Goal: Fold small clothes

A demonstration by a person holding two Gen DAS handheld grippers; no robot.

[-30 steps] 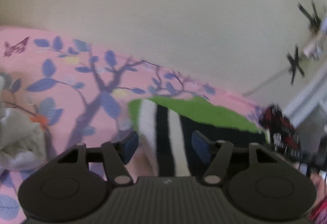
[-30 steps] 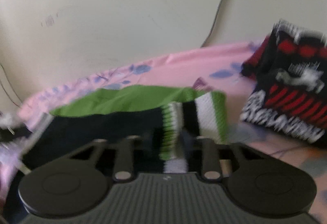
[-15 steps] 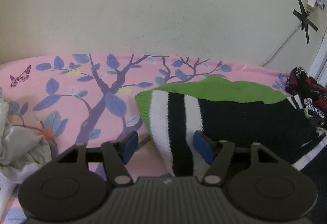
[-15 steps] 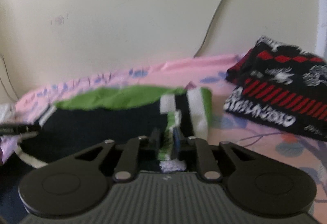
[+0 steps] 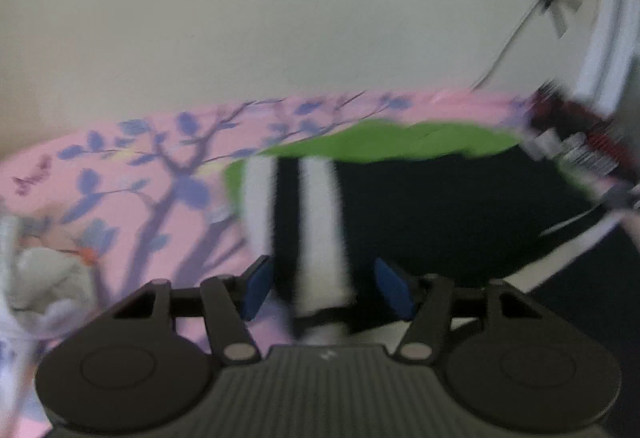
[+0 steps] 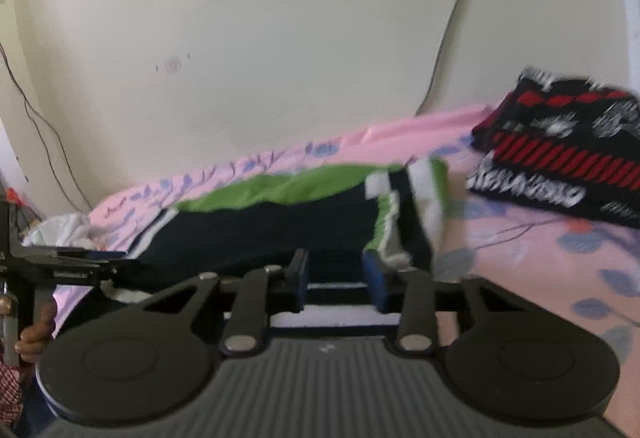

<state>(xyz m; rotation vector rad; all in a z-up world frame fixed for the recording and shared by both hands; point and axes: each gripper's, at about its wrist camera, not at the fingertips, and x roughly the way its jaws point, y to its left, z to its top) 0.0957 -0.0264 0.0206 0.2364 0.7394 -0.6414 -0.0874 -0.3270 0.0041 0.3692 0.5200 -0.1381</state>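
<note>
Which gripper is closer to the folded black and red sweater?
Right. The right gripper has the black and red sweater just to its right; the left gripper sees it far across the striped sweater.

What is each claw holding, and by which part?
Nothing. Both the left claw and the right claw stand open around the green, black and white striped knit garment.
</note>
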